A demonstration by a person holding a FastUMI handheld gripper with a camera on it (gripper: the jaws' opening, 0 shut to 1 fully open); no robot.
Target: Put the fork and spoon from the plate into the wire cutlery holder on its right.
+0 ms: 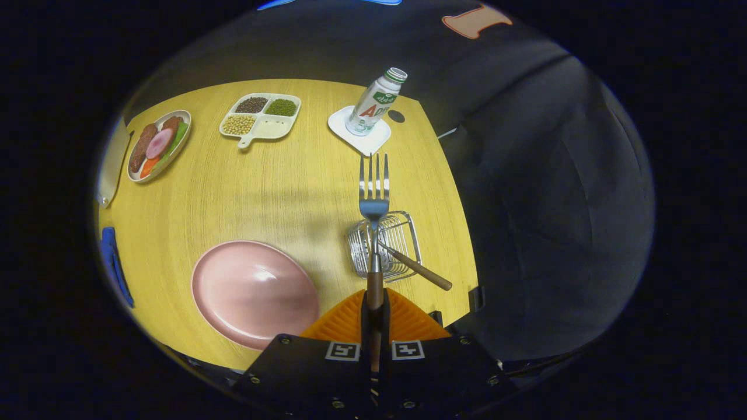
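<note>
Clenching the fork (374, 198) by its handle, our gripper (374, 318) holds it tines-far above the wire cutlery holder (385, 245), where the spoon (415, 267) apparently leans; the pink plate (254, 291) sits left.

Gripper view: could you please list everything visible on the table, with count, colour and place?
Fork: one, silver with brown handle, held between the fingers, tines up, over the holder.
Wire cutlery holder: one, silver, right of the plate.
Utensil handle: one, brown, leaning out of the holder.
Plate: one, pink.
Bottle: one, white and green, on a white coaster.
Divided tray: one, cream, holding beans.
Food plate: one, far left.
Table: one, yellow wood.
Gripper: one, shut on the fork's handle.
</note>
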